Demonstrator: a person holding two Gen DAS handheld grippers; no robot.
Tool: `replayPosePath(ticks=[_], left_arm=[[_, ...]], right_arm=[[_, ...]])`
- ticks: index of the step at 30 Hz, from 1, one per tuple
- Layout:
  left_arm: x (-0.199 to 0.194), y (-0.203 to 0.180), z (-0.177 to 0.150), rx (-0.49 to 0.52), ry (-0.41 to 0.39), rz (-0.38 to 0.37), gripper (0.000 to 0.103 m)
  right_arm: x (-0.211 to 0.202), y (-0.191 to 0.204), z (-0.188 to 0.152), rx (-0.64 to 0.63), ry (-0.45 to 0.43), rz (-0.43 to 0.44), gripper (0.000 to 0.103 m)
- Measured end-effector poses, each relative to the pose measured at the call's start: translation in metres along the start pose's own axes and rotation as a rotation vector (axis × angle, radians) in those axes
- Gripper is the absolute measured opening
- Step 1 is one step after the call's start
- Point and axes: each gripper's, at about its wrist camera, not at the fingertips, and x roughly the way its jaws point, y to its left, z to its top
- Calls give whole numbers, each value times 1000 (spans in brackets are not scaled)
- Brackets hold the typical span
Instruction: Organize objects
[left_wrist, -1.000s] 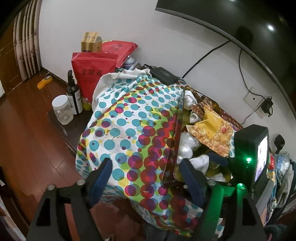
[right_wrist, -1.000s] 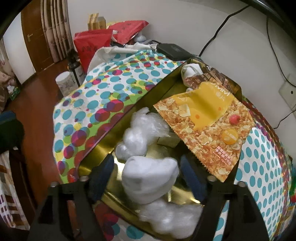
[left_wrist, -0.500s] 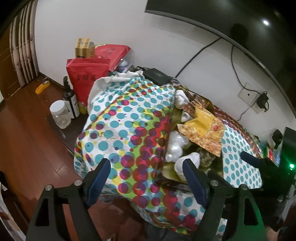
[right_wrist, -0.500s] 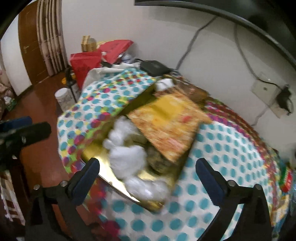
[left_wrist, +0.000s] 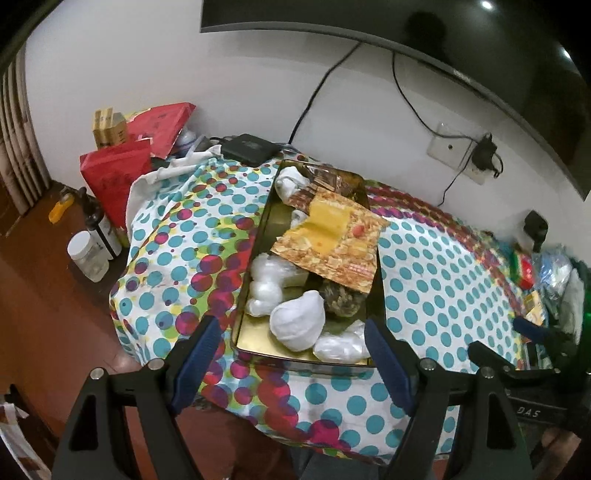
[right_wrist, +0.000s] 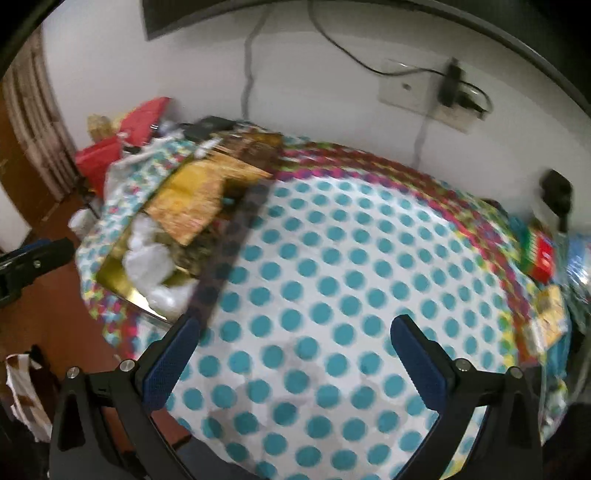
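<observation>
On the desk, over a polka-dot cloth (left_wrist: 207, 236) — one gold tin tray (left_wrist: 255, 345), left of centre, holding white wrapped bundles (left_wrist: 297, 325) and a yellow snack packet (left_wrist: 332, 236). Left tongs (left_wrist: 291, 354): spread wide, empty, at the tray's near end. Right tongs (right_wrist: 295, 347): spread wide, empty, over bare cloth — tray off to their left.

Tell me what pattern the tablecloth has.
Teal polka dots on white, with multicoloured dots along its edges; the tablecloth shows best in the left wrist view.
</observation>
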Motion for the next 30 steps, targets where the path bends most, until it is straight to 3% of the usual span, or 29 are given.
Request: replayPosePath(ticks=[8,12,21,26,30], left_arm=[[17,-30,-3,63,46,18,82],[26,-32,0,58,63,76,82],[35,-21,11,20,82,166,82],[35,-30,10,57,52,139,82],[43,-33,11,56,100,16,82]], right_arm=[[-30,8,4,-48,-5,-60,103],[-46,24,6,-111,-20,-25,103],[-41,33,12,-112,-33,33,103],[-34,32,10,-118,-13,33,103],[-31,29,9,-110,-5,31,103]])
